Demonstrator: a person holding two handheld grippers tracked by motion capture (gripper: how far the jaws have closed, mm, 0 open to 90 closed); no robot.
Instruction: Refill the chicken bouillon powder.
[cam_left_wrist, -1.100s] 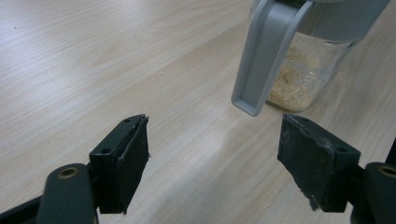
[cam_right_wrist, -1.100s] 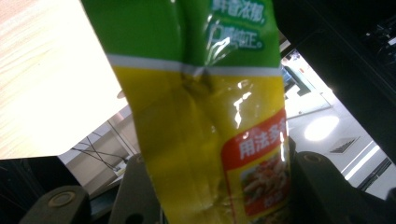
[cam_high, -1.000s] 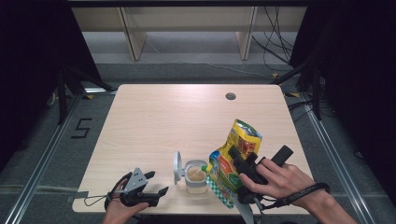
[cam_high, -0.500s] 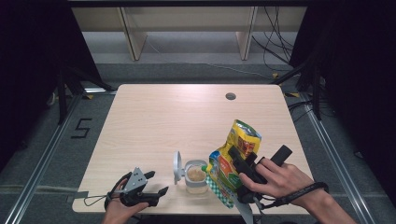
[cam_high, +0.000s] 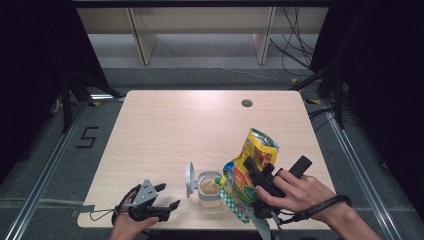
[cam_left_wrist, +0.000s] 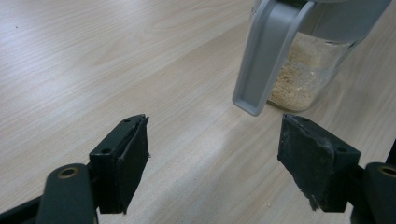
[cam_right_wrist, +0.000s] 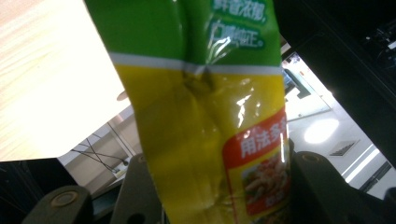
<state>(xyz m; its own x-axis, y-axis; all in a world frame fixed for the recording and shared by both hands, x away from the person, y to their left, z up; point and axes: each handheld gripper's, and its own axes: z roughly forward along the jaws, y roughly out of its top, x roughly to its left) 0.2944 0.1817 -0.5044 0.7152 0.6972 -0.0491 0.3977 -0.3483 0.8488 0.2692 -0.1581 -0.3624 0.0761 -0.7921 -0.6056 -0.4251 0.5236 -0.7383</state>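
step in hand, as judged: pouring powder from the bag into the jar.

left tongs: they rest on the bench at its near left corner, jaws wide apart with nothing between them. in the left gripper view the pads lie just above the wood and point toward the jar. keep them parked here, or move them in to steady the jar if it starts to slide; do not bump the hanging lid.

jar: it stands upright near the bench's front edge, between the two hands, part filled with pale powder. its grey lid is flipped open to the left and stands on edge, so the mouth is free on the right side. pour from that side only.

bag: the yellow and green bag is tilted, its lower end just right of the jar's mouth and apparently over it, its upper end raised toward the far right. whether powder is flowing cannot be told.

right tongs: they are clamped across the middle of the bag; in the right gripper view the foil is pinched and creased between the jaws. hold this grip steady and do not squeeze harder, as that may choke the flow.

raise the far end slowly, keep the opening above the mouth, and watch the powder level; a fast tip risks spilling onto the bench.
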